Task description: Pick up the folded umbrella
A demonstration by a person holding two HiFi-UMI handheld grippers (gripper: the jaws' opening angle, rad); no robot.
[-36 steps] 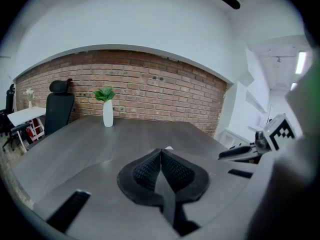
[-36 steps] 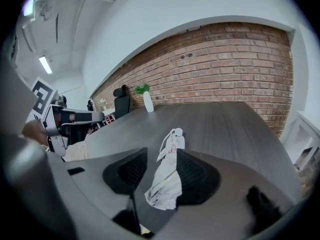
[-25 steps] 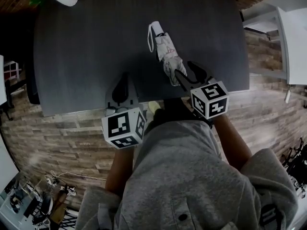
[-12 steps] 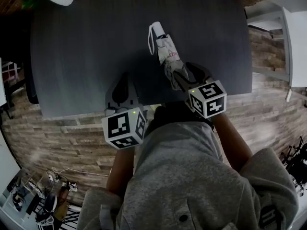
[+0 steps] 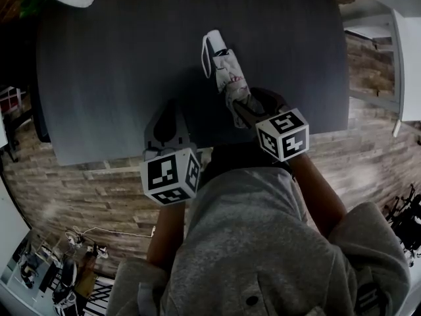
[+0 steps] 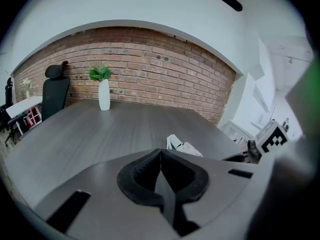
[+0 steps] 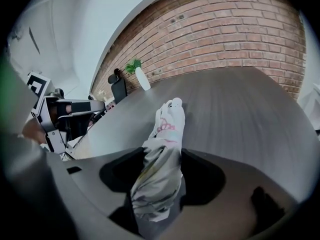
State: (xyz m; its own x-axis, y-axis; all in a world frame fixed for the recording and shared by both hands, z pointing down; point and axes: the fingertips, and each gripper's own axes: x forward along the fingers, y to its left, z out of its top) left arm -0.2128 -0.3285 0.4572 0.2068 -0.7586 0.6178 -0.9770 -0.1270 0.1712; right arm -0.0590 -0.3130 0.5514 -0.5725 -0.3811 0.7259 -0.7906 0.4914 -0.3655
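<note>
Landmark: the dark table (image 5: 118, 78).

1. Surroundings. A white vase (image 6: 104, 95) with a green plant stands at the table's far left corner. A black chair (image 6: 54, 91) stands off the table's left side and a brick wall (image 6: 165, 74) runs behind its far edge. Nothing stands between either tool and the umbrella.
2. Folded umbrella (image 5: 227, 78). It lies flat on the table, right of centre. Its long axis runs from the near edge towards the far edge, leaning slightly left, with the loop end farthest from the near edge.
3. Right gripper (image 5: 255, 104). It is over the table's near edge. Its jaws stand apart and have just been widening, with the umbrella's near end between them.
4. Left gripper (image 6: 160, 156). It is at the table's near edge with its jaws closed together and empty.
5. Limits. In the head view the right gripper covers the umbrella's near tip. Whether the pads press on the fabric is unclear.
</note>
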